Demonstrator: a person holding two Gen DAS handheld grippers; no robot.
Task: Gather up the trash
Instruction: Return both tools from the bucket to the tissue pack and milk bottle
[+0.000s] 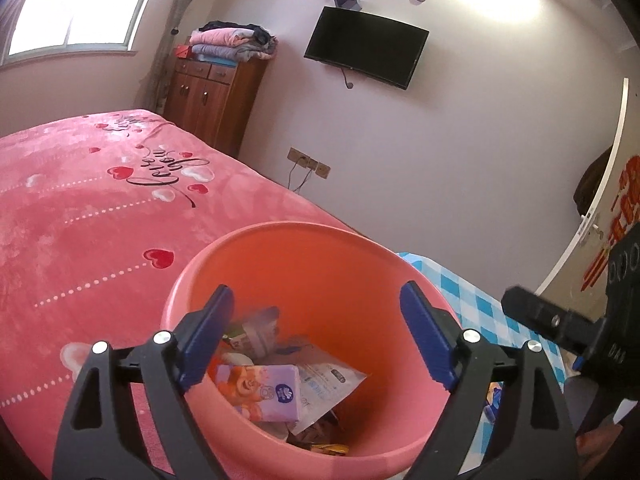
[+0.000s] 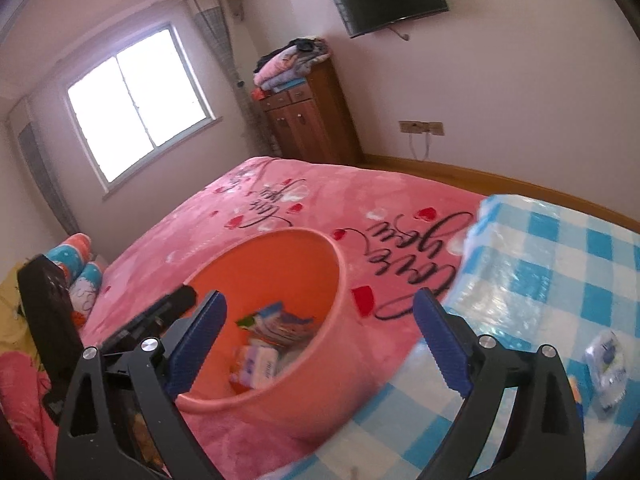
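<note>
- The left gripper point(image 1: 316, 336) is held wide open and empty, poised over the mouth of the pink bucket point(image 1: 280, 264), seemingly so trash can be dropped in.
- The right gripper point(image 2: 320, 340) is likewise spread wide, with nothing gripped.
- Wrappers and a tissue pack point(image 1: 264, 394) are seen inside the bucket.
- A crumpled wrapper point(image 2: 606, 364) is left on the blue checked cloth point(image 2: 560, 280), with open room around it.

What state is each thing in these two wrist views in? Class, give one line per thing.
Left gripper: open, empty, over the bin mouth.
Right gripper: open, empty.
Round pink plastic bin: on the bed, partly filled with wrappers.
Purple tissue pack: inside the bin, on top.
Crumpled clear wrapper: lying on the blue checked cloth, outside the bin.
Wall-mounted black television: screen dark.
Brown wooden cabinet: doors shut, folded clothes on top.
</note>
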